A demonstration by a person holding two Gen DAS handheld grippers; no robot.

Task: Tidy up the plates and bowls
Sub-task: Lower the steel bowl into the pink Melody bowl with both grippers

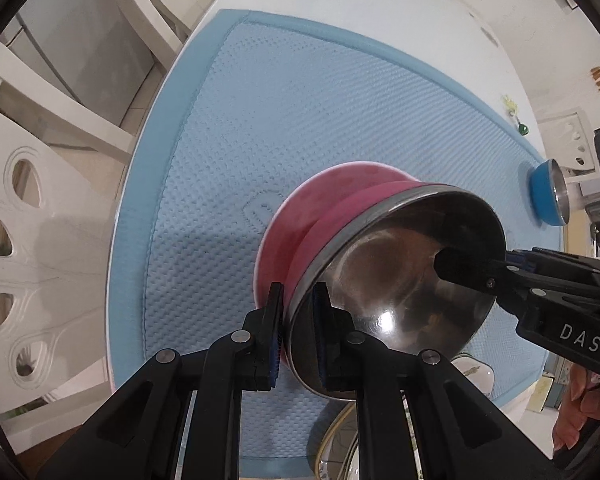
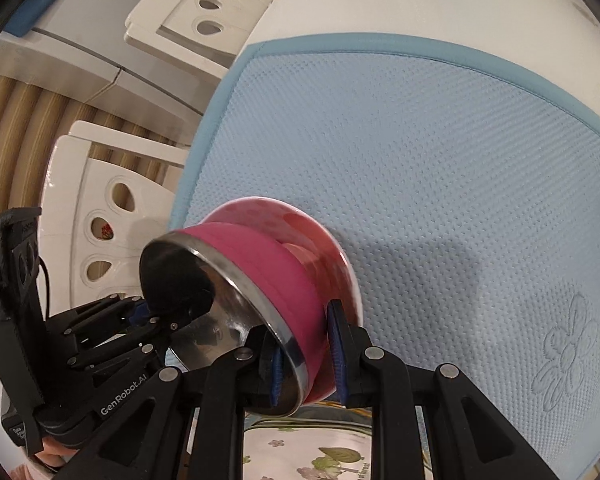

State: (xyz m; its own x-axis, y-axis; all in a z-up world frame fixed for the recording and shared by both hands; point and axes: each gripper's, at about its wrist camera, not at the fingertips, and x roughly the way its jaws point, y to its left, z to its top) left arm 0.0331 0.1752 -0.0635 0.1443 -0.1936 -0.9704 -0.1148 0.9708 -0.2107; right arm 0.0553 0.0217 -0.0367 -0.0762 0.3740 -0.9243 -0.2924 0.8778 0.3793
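Pink bowl [image 1: 332,216] sits clamped by its rim between left gripper [image 1: 298,334] and right gripper [image 2: 306,354].

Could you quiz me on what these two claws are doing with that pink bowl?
1. True or false: both grippers clamp the pink bowl's rim.
2. Which colour is the mat under it? A green, B blue, C red.
3. Fill in: another small bowl at the mat's edge is ___ outside.

Key:
1. True: the left gripper and the right gripper each pinch the rim, on opposite sides.
2. B.
3. Blue.
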